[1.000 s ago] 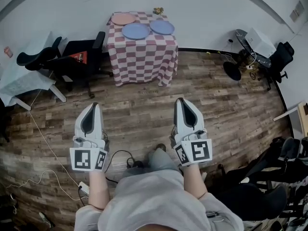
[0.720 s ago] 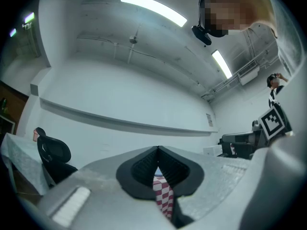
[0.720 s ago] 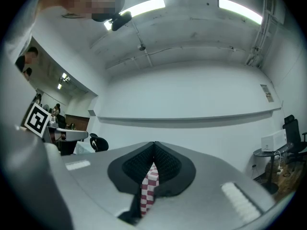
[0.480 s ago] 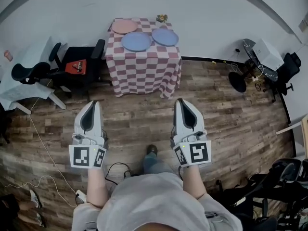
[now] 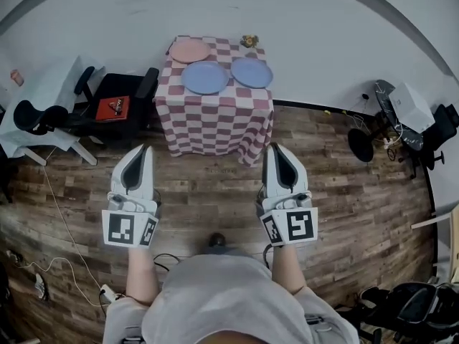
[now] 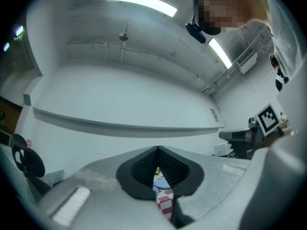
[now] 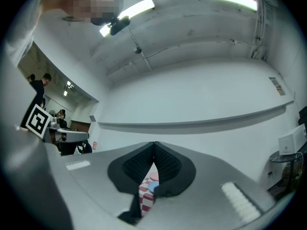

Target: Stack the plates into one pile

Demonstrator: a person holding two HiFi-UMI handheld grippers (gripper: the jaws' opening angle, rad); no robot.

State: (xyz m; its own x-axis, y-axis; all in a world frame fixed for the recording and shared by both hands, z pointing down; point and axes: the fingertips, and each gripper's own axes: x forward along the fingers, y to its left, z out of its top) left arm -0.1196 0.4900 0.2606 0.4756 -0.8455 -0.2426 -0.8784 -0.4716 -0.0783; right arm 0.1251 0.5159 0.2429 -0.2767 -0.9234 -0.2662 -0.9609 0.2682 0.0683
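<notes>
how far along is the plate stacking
Done: nothing; the pink plate, the middle blue plate and the right blue plate lie side by side on the checkered table, unstacked. In hand: nothing; the left gripper and right gripper are shut, empty, short of the table. Left: all the stacking.

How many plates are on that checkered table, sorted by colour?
Pink plate: 1
Blue plates: 2
Total: 3
</notes>
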